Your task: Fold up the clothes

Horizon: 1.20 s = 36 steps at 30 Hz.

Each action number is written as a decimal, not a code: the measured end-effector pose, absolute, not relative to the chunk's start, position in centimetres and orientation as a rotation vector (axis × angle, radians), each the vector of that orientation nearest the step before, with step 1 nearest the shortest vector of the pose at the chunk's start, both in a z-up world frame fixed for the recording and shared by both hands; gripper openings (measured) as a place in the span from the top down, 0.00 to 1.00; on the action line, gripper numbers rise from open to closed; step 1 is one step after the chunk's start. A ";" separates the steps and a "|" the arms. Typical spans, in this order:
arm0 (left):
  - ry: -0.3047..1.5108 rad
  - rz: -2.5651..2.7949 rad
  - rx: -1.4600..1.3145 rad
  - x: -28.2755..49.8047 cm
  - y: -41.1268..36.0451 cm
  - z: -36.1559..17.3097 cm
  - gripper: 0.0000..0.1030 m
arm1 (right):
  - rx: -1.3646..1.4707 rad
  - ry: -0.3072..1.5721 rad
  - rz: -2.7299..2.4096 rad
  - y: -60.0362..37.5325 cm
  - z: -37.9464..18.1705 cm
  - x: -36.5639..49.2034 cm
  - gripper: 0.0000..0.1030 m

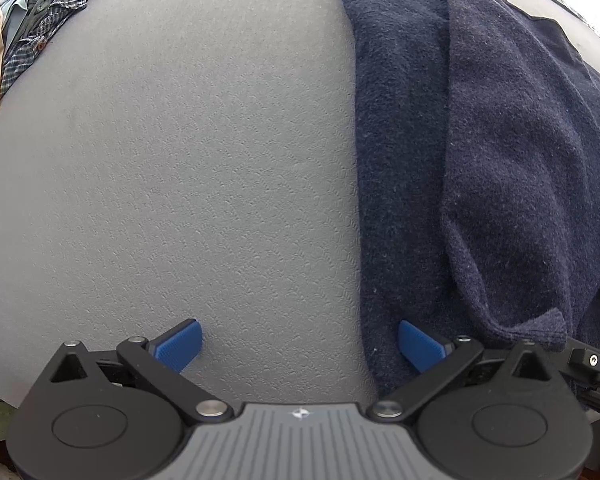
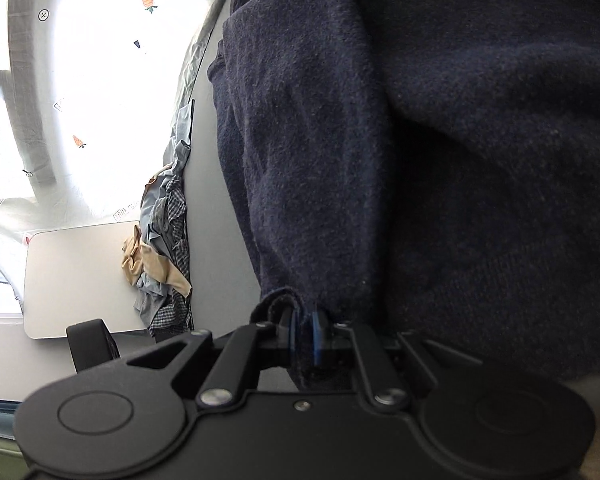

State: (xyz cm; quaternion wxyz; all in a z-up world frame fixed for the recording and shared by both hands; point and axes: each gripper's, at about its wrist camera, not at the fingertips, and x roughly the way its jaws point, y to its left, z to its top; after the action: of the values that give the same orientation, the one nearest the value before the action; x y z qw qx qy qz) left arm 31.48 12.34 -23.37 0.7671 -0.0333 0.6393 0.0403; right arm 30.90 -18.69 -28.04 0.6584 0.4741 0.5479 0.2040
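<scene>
A dark navy knit sweater lies on the grey textured table, filling the right side of the left wrist view. My left gripper is open and empty above the table; its right blue pad sits over the sweater's left edge. In the right wrist view the same sweater fills most of the frame. My right gripper is shut on a bunched edge of the sweater, which hides most of its blue pads.
A heap of other clothes, checked, light blue and tan, lies at the table's far left corner; it also shows in the right wrist view. A bright window with carrot stickers stands beyond the table edge.
</scene>
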 end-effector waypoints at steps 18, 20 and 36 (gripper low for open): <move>1.395 0.078 -0.092 30.3 13.2 -23.2 0.00 | 1.323 1.127 0.466 -21.4 -27.9 31.8 0.87; 1.394 0.081 -0.094 30.1 13.1 -23.2 0.00 | 1.277 1.236 0.394 -20.9 -29.1 31.9 0.94; 1.249 0.184 -0.088 33.2 13.7 -17.3 0.00 | 1.057 1.136 0.302 -23.4 -24.2 35.2 0.95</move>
State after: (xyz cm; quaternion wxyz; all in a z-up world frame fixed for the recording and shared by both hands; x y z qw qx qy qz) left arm 33.19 13.73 -17.27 0.8064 -0.0410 0.5837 0.0861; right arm 35.20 -23.35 -24.22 0.7036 0.4752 0.5106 0.1356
